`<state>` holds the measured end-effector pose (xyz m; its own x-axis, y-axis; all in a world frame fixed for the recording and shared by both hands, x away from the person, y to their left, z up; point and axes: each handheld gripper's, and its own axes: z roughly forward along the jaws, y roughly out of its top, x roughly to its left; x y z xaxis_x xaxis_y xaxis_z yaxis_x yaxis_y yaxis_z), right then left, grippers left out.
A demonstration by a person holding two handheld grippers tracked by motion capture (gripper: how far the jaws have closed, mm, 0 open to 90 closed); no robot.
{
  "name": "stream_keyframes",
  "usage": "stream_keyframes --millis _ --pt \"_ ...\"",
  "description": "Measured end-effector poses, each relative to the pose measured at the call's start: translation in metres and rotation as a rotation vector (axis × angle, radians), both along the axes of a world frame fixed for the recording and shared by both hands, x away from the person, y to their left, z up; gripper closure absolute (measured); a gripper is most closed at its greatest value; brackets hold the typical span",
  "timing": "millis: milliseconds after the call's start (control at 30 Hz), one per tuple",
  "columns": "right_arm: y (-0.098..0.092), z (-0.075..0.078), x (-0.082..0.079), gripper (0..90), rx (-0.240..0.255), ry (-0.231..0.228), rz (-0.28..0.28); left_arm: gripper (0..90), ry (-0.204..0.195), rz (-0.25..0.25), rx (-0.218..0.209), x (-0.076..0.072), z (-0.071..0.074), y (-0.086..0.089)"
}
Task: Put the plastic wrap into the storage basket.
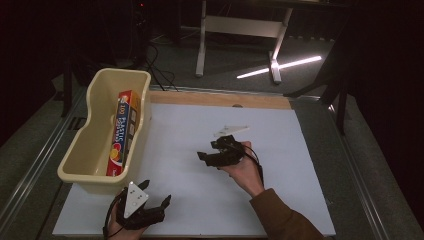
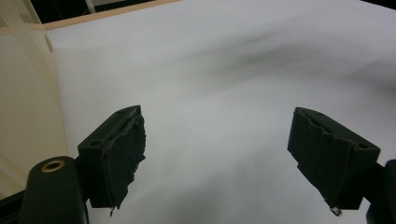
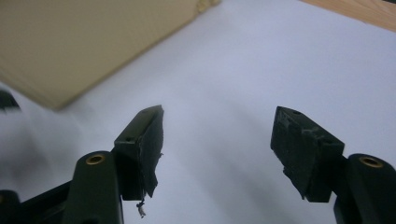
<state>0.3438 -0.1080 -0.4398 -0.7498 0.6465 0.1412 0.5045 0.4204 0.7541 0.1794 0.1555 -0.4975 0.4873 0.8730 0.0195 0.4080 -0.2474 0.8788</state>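
A cream plastic tub (image 1: pixel 95 150) at ten o'clock on the white tabletop (image 1: pixel 280 150) holds a red-and-blue cardboard box (image 1: pixel 121 131). The left gripper (image 1: pixel 156 192) at seven o'clock and the right gripper (image 1: pixel 203 158) at centre both gape, empty.

Black hand-held gripper (image 1: pixel 155 204), grey triangular plate (image 1: pixel 135 196); brown sleeve (image 1: pixel 282 217) on right arm
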Motion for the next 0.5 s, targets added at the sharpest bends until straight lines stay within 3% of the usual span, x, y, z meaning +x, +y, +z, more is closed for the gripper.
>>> stream_keyframes --millis 100,267,400,500 --pt "-0.011 -0.006 -0.007 33.2 -0.009 -0.019 -0.005 19.0 0.000 0.003 -0.001 0.000 0.000 0.000" --pt "-0.046 -0.028 -0.030 32.0 -0.026 -0.080 -0.024 19.0 -0.004 0.011 0.001 0.000 0.000 0.000" --pt "-0.070 -0.048 -0.046 32.7 0.022 -0.109 -0.069 19.0 -0.006 0.013 0.002 0.000 0.000 0.000" --pt "-0.081 -0.054 -0.051 32.4 -0.017 -0.123 -0.077 19.0 -0.006 0.014 0.008 0.002 0.000 -0.001"
